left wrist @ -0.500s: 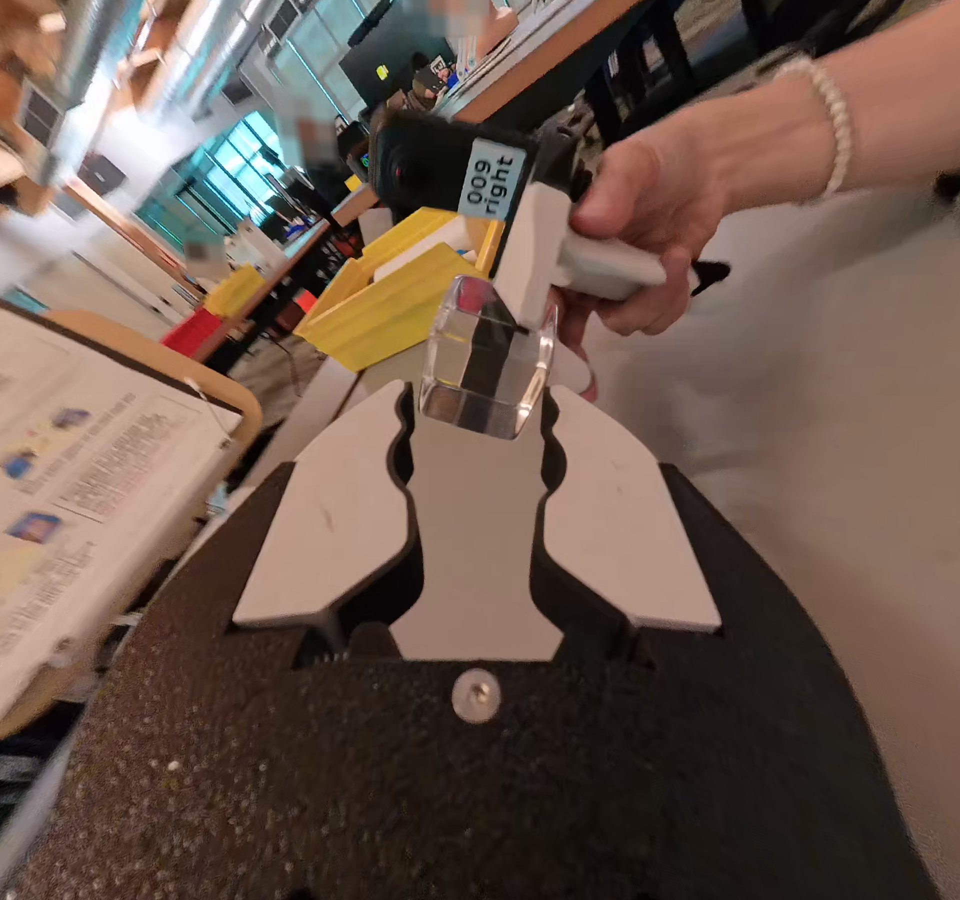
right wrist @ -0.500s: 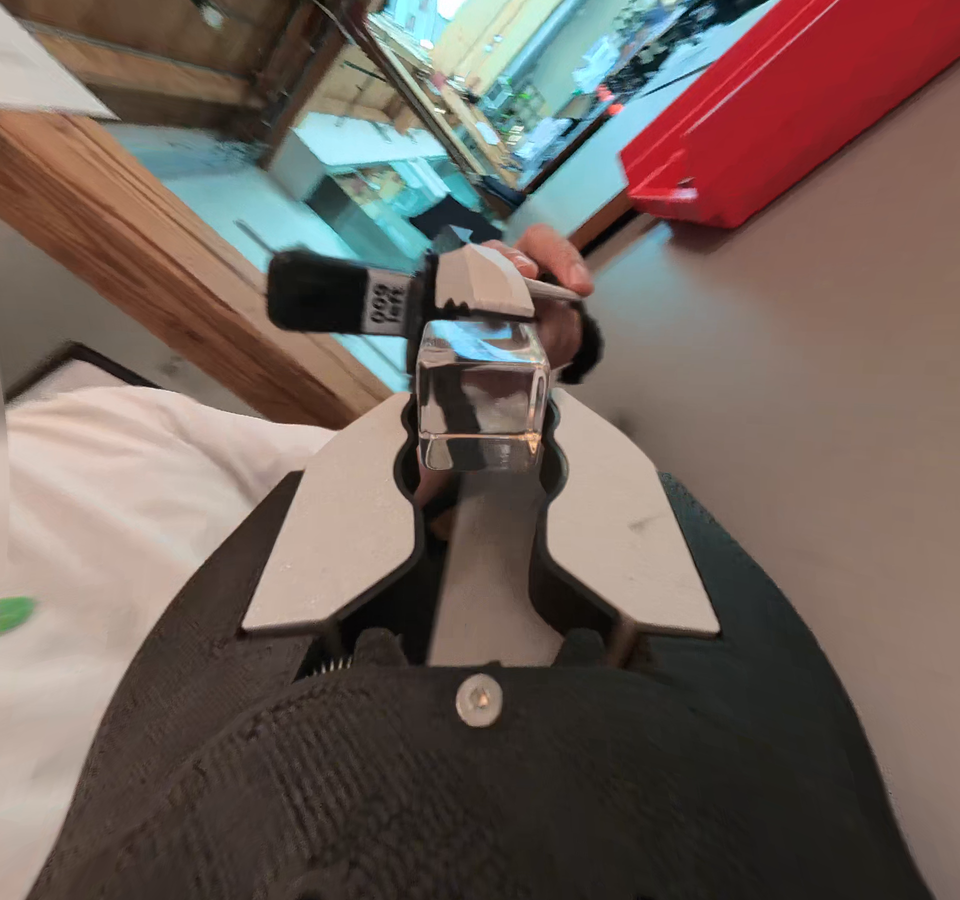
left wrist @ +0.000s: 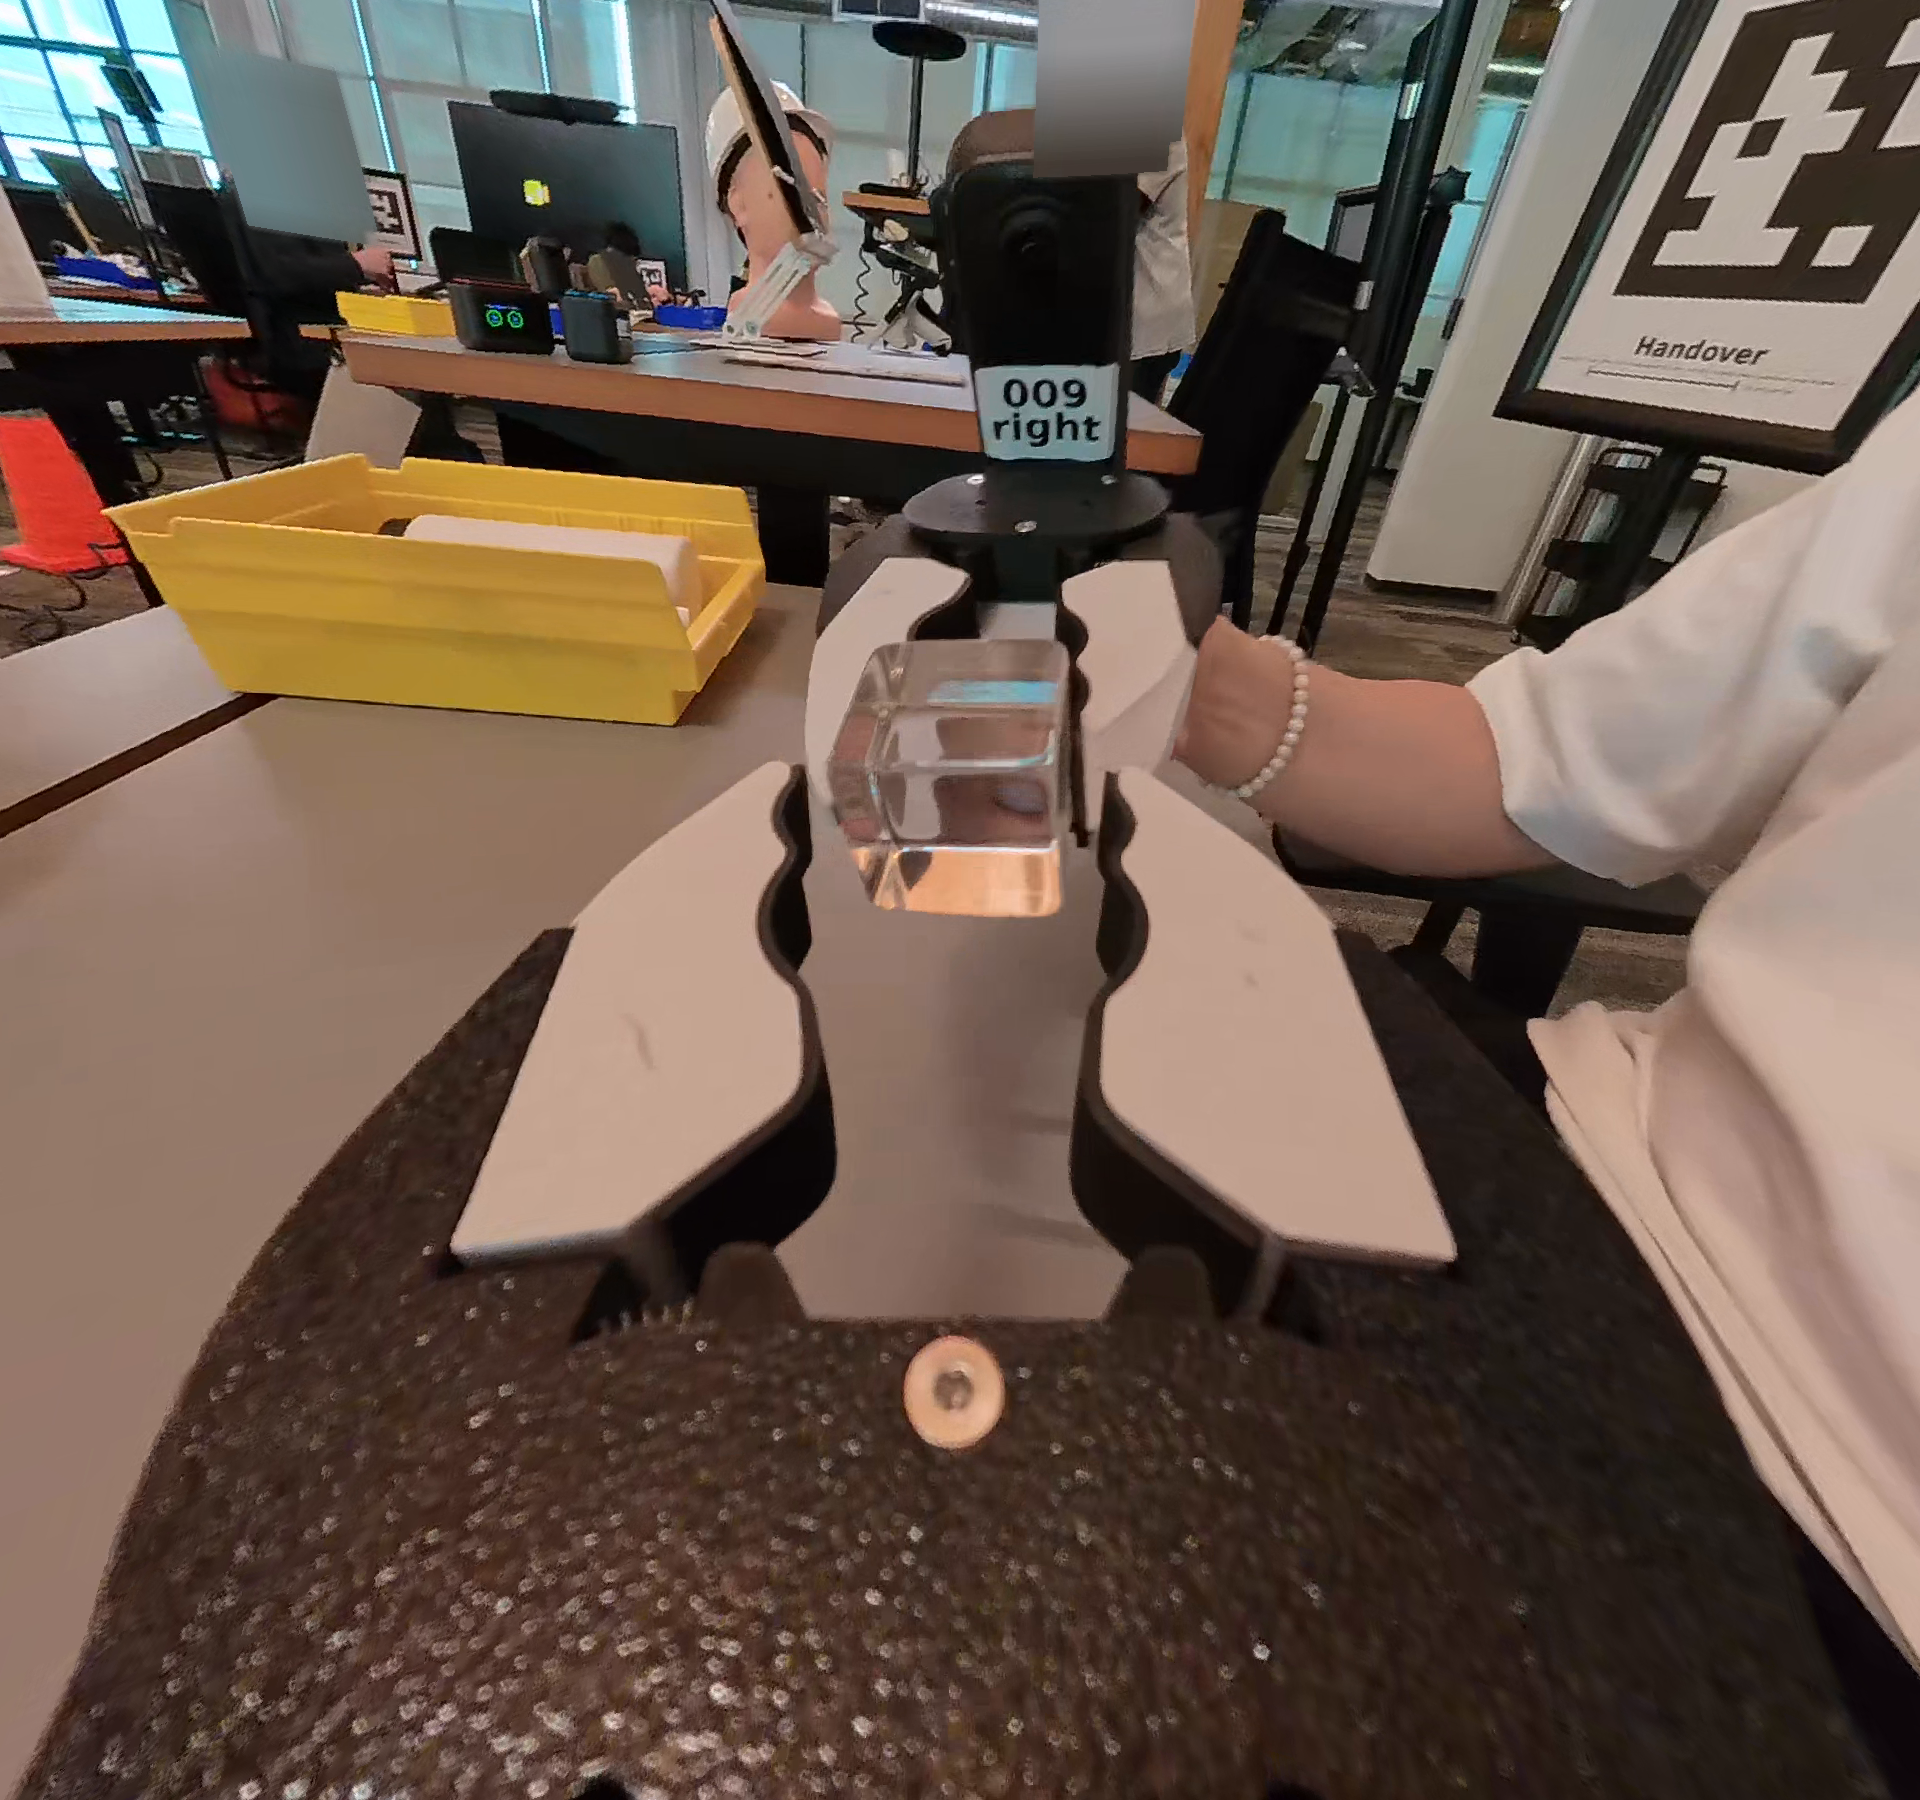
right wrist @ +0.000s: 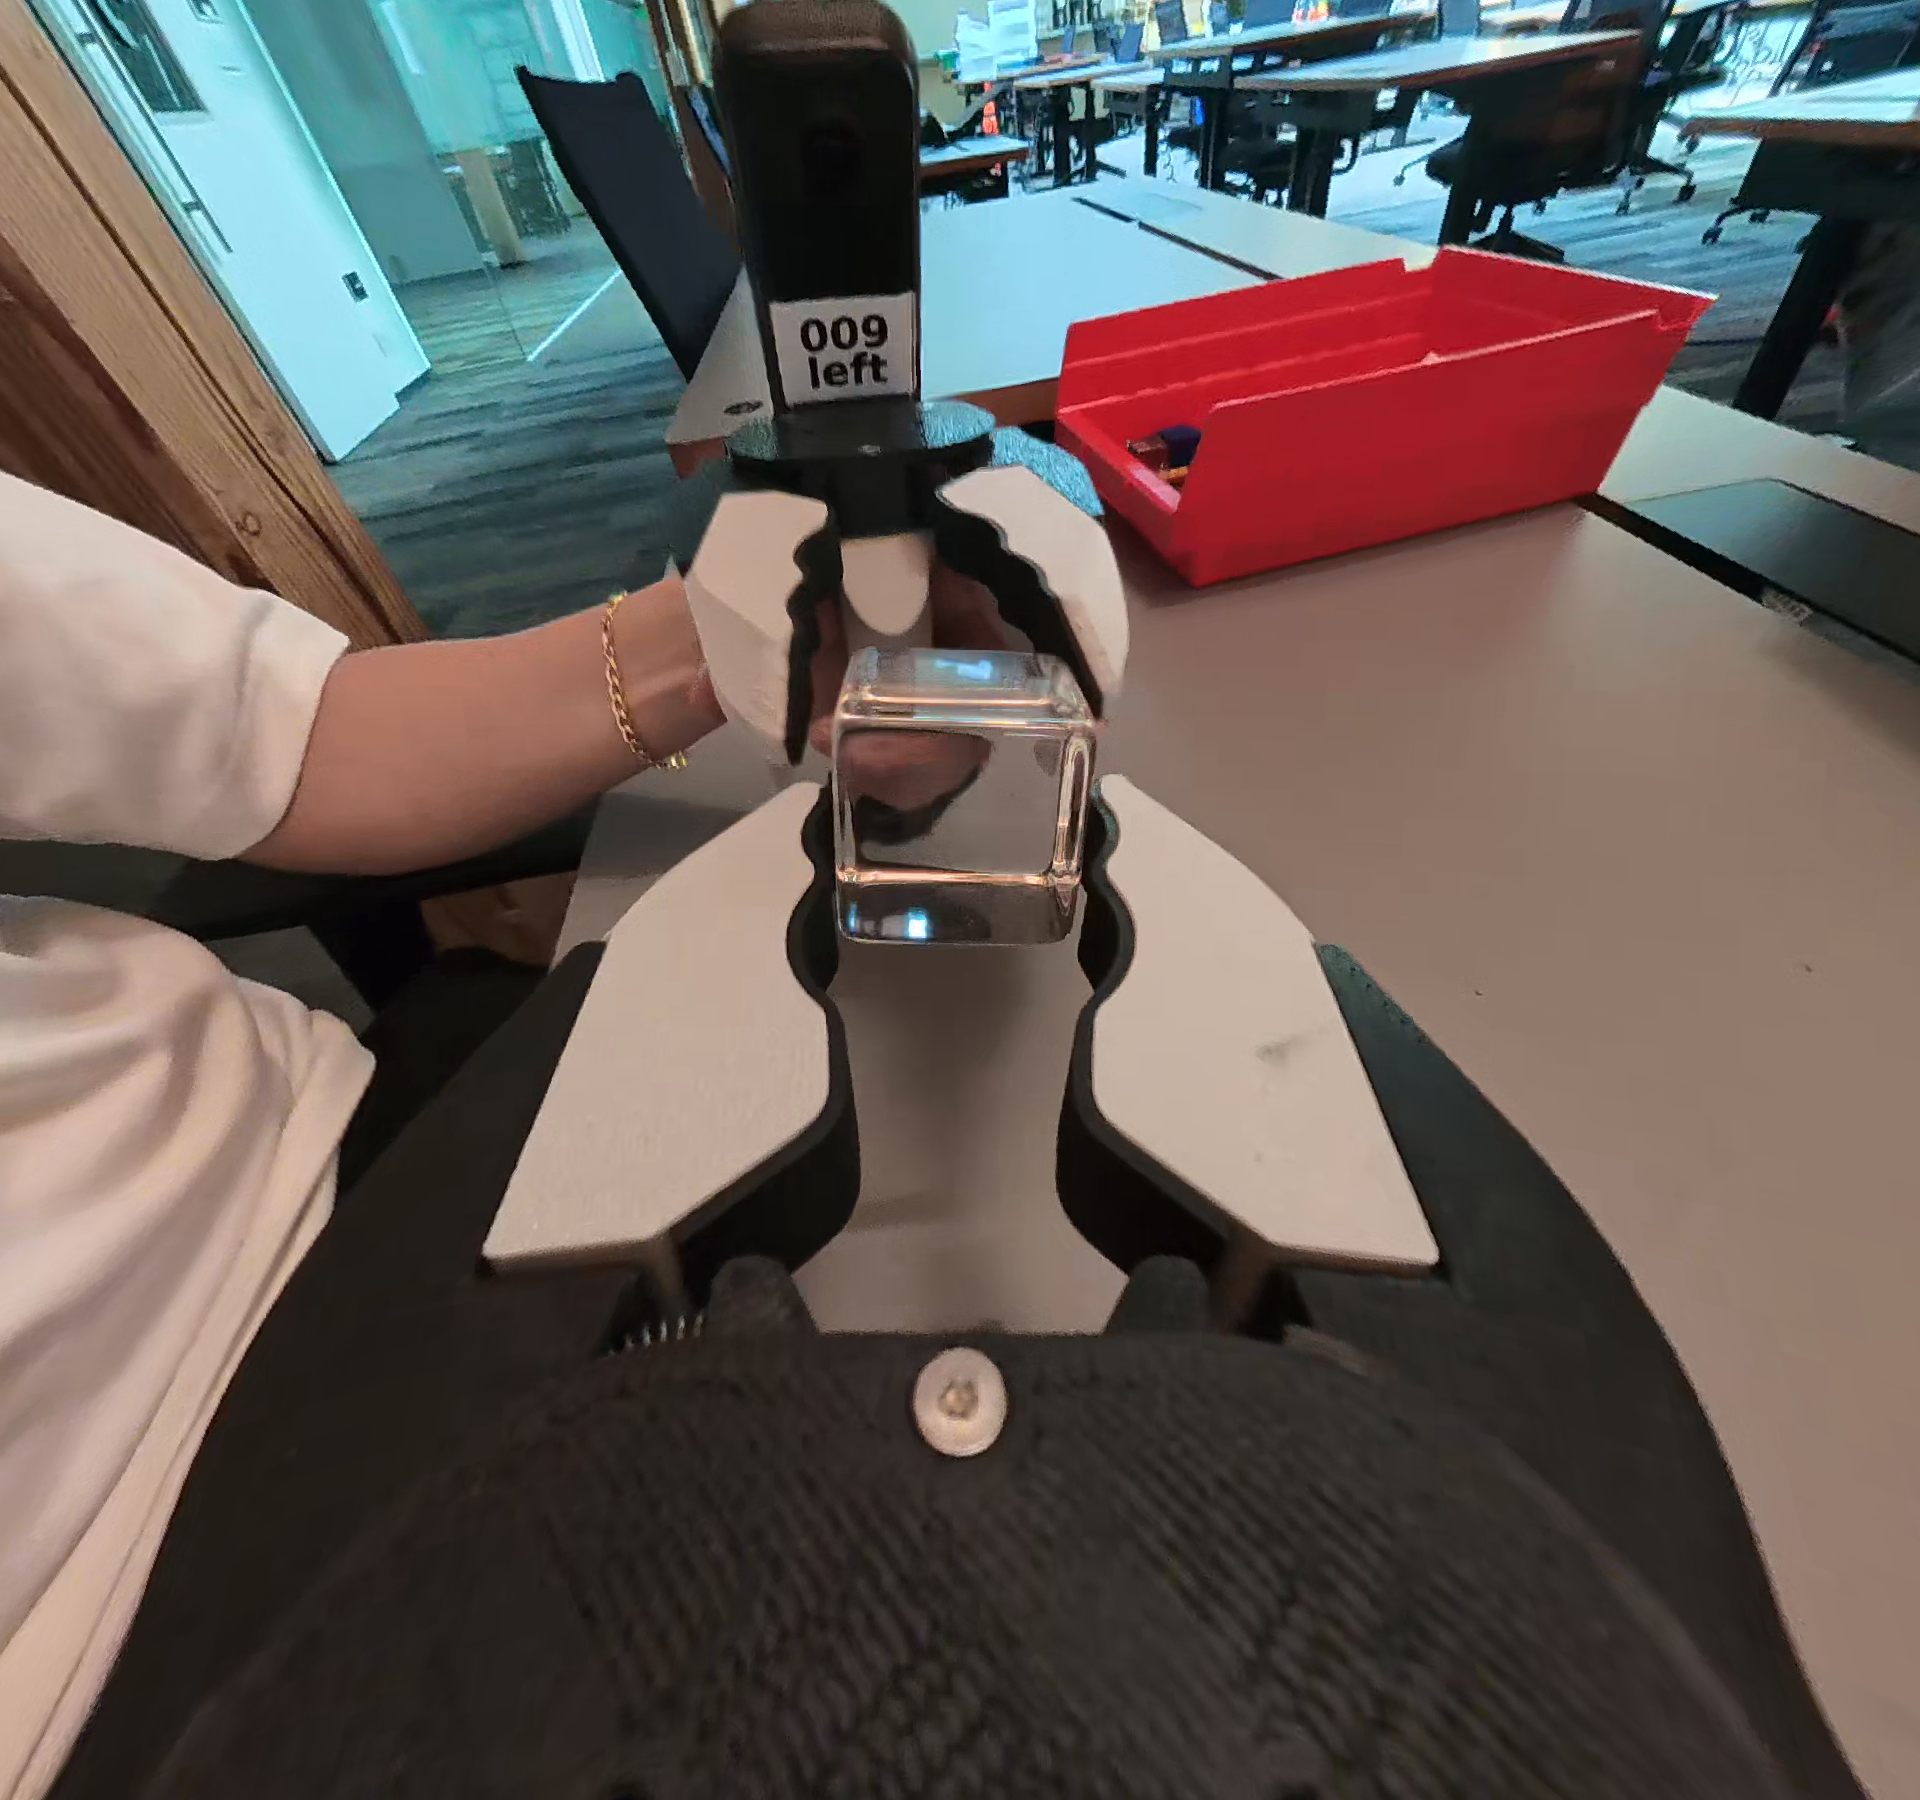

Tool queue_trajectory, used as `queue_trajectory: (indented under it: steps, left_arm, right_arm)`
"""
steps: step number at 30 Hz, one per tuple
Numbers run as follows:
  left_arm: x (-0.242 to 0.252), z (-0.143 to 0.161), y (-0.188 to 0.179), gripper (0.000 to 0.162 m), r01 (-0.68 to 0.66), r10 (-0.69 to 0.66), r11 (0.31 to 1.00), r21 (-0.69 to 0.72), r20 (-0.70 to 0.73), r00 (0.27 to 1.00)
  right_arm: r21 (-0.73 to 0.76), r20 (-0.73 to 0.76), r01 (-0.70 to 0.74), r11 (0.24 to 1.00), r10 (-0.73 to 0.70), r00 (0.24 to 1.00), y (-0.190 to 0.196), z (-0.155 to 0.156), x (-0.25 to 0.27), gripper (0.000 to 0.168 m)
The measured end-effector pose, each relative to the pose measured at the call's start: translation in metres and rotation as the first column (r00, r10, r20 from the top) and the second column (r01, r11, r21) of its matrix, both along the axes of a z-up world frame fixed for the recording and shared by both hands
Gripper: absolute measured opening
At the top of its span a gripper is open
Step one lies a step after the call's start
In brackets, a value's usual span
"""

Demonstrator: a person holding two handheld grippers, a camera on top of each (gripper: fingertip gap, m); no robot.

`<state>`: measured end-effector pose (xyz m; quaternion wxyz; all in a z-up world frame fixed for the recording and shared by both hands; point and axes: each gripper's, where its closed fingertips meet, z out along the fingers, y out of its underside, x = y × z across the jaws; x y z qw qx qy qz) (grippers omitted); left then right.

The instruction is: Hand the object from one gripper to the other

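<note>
A clear cube is held in the air above the grey table. My right gripper is shut on the cube, with both fingers against its sides. My left gripper faces it head-on. Its fingertips flank the cube with a thin gap on each side, so it is open. In the right wrist view the left gripper stands spread wider than the cube. In the left wrist view the right gripper shows behind the cube, tips toward me.
A yellow bin with a white object in it sits on the table at the left. A red bin sits on the table at the right. The person's arms and white sleeves hold both grippers. A framed sign stands behind. My left and right fingertips are right by each other.
Both grippers have rolled from a strong tilt to level, with the cube still between them. The left gripper's jaws stand slightly wider than before.
</note>
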<state>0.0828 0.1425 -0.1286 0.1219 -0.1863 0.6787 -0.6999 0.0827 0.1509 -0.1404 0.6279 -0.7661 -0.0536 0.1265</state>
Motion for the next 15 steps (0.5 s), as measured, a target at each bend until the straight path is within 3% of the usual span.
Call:
queue_trajectory:
  steps: [6, 10, 12, 13, 15]
  left_arm:
    - [-0.001, 0.006, -0.002, 0.043, 0.006, -0.005, 1.0, -0.018, 0.06, 0.998]
    - [-0.004, 0.007, -0.006, 0.042, -0.011, 0.006, 1.0, 0.026, 0.204, 0.979]
    - [0.0, 0.009, -0.004, 0.042, -0.096, 0.061, 0.99, 0.1, 0.306, 0.95]
    - [0.001, 0.01, -0.003, 0.042, -0.14, 0.081, 0.981, 0.137, 0.369, 0.926]
    - [0.002, 0.014, 0.0, 0.042, -0.244, 0.108, 0.948, 0.206, 0.514, 0.851]
  right_arm:
    - [0.007, 0.03, 0.004, 1.0, -0.004, 1.0, 0.003, 0.004, -0.007, 0.044]
    - [-0.026, 0.026, 0.008, 1.0, -0.008, 1.0, -0.001, -0.001, -0.009, 0.065]
    - [-0.079, -0.058, 0.003, 0.997, -0.007, 0.998, -0.005, -0.005, -0.007, 0.075]
    - [-0.106, -0.137, -0.021, 0.994, 0.006, 0.99, -0.008, -0.006, -0.008, 0.089]
    - [-0.077, -0.327, -0.074, 0.994, 0.045, 0.944, -0.011, 0.001, -0.009, 0.089]
